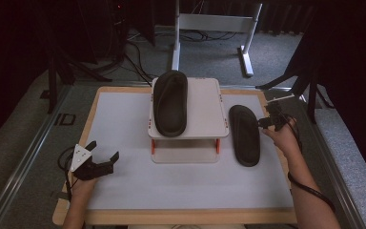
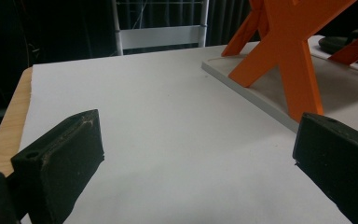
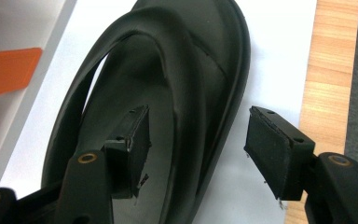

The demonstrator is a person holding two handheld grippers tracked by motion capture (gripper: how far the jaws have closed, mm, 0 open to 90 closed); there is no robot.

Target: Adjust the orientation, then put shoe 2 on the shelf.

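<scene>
**Right gripper straddles the edge of a black sandal beside the shelf**

In the high view, a black rubber flip-flop sandal [image 1: 244,135] lies flat on the white table mat [image 1: 124,124], right of centre in the frame, just beside a small white two-tier shelf with orange legs [image 1: 205,102]. A second black sandal [image 1: 170,102] rests on the shelf's top board.

The right gripper [image 1: 268,122] sits at the right edge of the lone sandal, held by a hand entering from the lower right. In the right gripper view its jaws stand apart, one pad inside the sandal over the footbed, the other outside the rim above the mat; neither pad presses on the rubber.

The left gripper [image 1: 104,152] rests at the lower left of the mat, jaws spread wide with nothing between them.
</scene>
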